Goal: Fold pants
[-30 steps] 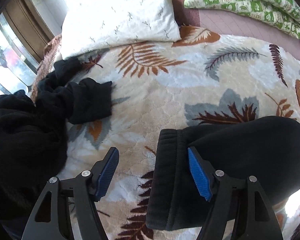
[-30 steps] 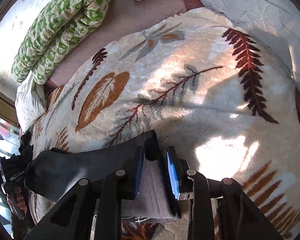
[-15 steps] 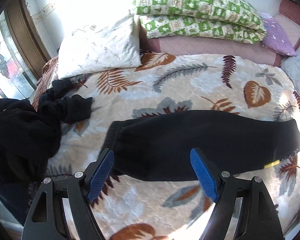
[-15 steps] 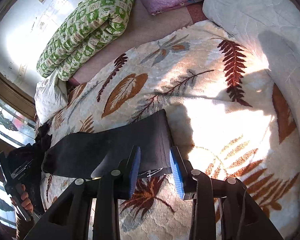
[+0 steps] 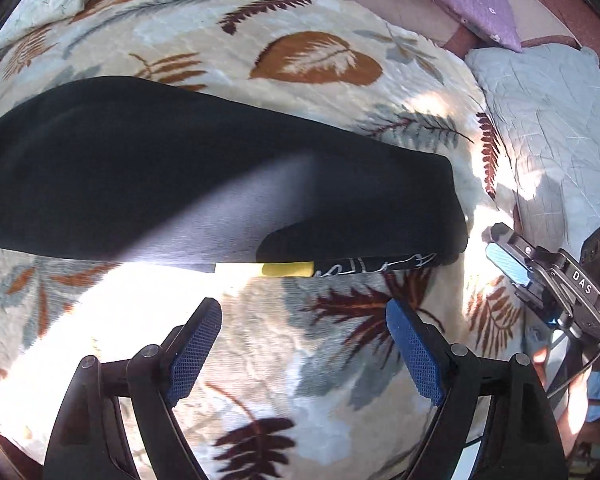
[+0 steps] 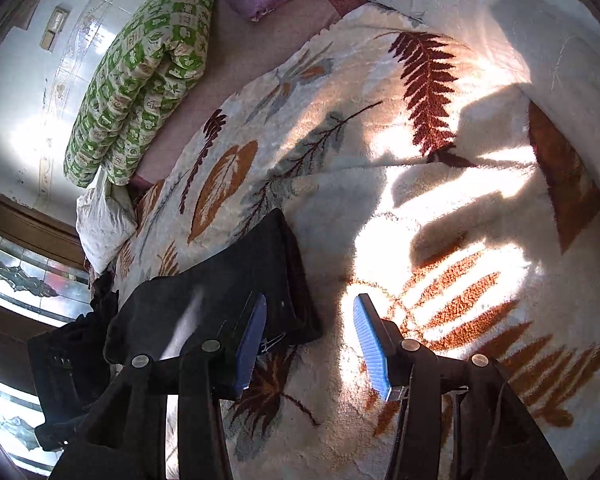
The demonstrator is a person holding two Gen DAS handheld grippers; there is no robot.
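The black pants [image 5: 180, 168] lie flat in a long strip across the leaf-print blanket [image 5: 316, 60], with a yellow tag [image 5: 288, 269] at their near edge. My left gripper [image 5: 304, 344] is open and empty, hovering just in front of the pants. My right gripper [image 6: 310, 340] is open and empty beside the right end of the pants [image 6: 236, 280]; it also shows in the left wrist view [image 5: 540, 268] at the far right.
A green checked quilt [image 6: 140, 68], a purple pillow [image 5: 472, 4] and a white pillow [image 6: 104, 216] lie at the head of the bed. A pale grey quilt [image 5: 556, 120] lies to the right. More dark clothes [image 6: 68, 344] are heaped at the left.
My right gripper has let go of the pants' end and opened wide. My left gripper has swung right along the pants, toward their right end. The pants now lie flat.
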